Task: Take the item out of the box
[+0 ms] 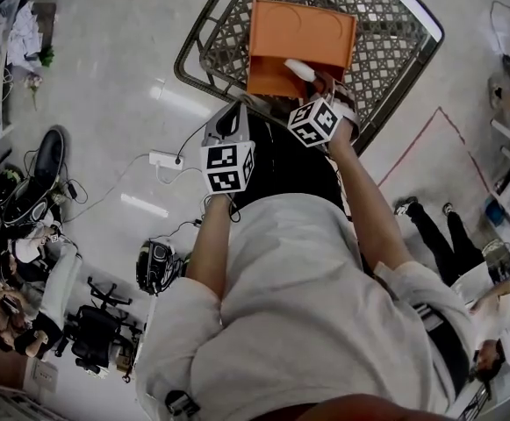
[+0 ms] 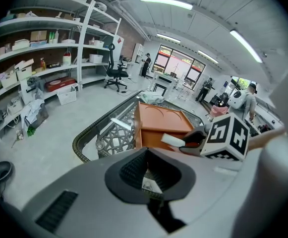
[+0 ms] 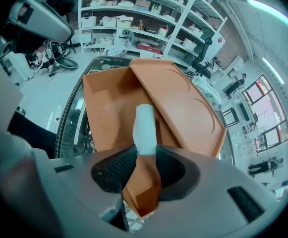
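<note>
An orange box lies open in a dark wire basket, its lid tilted up. My right gripper hangs over the box's near edge, shut on a white tube-like item. In the right gripper view the item stands up between the pads, above the box's inside. My left gripper stays just left of the box's near corner with nothing in it, and its jaws look shut. The left gripper view shows the box, the item and the right gripper.
The basket stands on a pale floor. A power strip with cables lies on the floor to the left, near office chairs. Shelving fills the left wall. A red tape line runs to the right. A person's legs show at the right.
</note>
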`<state>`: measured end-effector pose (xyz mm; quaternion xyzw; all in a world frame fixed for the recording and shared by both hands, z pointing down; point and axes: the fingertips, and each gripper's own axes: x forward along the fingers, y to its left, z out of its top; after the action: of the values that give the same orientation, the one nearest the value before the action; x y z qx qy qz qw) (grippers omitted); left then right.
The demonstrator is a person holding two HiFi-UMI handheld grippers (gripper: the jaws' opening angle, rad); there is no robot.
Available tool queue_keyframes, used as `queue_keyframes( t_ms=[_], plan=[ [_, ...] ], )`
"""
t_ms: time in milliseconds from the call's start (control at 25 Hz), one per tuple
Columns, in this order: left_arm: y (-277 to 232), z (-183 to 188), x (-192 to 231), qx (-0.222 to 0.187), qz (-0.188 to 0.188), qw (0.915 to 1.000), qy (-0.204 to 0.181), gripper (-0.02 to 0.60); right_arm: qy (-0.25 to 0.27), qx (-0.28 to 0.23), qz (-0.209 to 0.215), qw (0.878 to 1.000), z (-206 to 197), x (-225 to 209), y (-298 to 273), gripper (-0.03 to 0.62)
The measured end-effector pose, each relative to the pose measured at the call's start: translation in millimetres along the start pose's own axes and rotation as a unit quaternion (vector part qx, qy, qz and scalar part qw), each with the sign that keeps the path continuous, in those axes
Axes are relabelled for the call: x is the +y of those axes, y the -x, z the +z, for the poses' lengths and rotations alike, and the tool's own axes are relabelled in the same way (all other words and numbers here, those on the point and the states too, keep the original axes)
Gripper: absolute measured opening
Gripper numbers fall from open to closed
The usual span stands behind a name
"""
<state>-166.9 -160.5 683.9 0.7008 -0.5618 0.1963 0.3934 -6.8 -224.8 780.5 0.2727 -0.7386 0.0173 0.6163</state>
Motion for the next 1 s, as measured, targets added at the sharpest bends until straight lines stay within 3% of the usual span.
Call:
queue_keyframes(
  t_ms=[600, 1000],
  plan=[
    [8, 5, -2, -0.003, -0.029, 0.9991, -0.031, 0.009, -0.004, -0.039, -0.017, 0.999, 15, 13, 42, 0.117],
    [10, 16, -22, -0.003, -0.077, 0.9936, -0.082, 0.009, -0.034, -0.084, -0.047, 0.995, 25, 18, 95, 0.117]
  ],
)
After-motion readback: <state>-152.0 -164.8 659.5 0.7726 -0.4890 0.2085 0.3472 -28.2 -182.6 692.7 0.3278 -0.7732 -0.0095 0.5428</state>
